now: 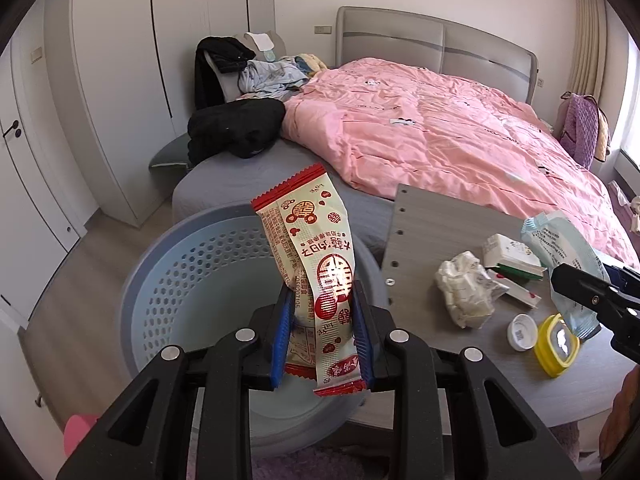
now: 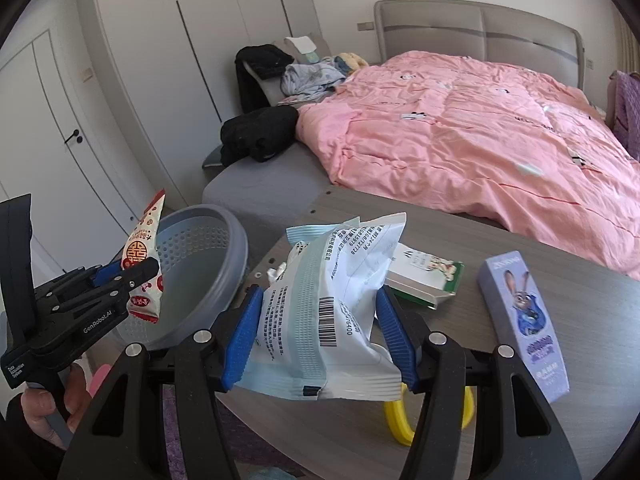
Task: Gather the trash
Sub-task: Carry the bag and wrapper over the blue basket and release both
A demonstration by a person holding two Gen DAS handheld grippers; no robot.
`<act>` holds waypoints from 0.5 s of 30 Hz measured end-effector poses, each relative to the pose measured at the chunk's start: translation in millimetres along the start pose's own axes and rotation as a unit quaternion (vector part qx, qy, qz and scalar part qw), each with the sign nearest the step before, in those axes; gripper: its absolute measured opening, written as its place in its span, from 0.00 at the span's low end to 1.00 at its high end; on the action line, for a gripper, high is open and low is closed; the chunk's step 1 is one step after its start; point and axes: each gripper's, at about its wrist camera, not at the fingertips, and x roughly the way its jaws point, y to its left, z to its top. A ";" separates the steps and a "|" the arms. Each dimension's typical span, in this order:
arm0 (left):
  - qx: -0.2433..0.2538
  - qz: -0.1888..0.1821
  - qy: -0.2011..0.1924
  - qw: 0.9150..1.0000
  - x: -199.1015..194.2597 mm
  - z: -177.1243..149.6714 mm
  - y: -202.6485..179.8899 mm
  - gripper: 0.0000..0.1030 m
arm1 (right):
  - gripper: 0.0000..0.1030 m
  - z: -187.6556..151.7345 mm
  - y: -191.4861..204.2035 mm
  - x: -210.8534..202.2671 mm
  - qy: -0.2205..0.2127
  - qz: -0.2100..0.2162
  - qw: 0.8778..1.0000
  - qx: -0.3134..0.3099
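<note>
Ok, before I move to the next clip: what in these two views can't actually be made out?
- Basket floor: the red-and-white snack wrapper and left gripper cover its middle in the left wrist view; its wall blocks it in the right wrist view.
- Yellow lid: mostly behind the right gripper and the pale blue wipes pack.
- Crumpled tissue: only a tip shows past that pack.
- Wrapper print: too small to read.

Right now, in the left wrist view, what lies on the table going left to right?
Crumpled white tissue wad → white round bottle cap → yellow-rimmed round lid, all on the grey wood-grain table. The boxes behind the tissue overlap, so I leave them out.
</note>
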 end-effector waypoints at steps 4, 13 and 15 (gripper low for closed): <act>-0.029 0.009 0.010 0.999 7.5 -6.0 36.1 0.26 | 0.55 7.1 32.8 20.3 0.012 0.022 0.999 -0.028; -0.054 0.018 0.026 0.998 18.4 -16.3 79.3 0.26 | 0.55 16.7 90.9 60.5 0.037 0.062 0.995 -0.073; -0.059 0.018 0.029 0.998 20.9 -17.7 85.5 0.26 | 0.55 18.2 99.1 67.8 0.042 0.066 0.994 -0.080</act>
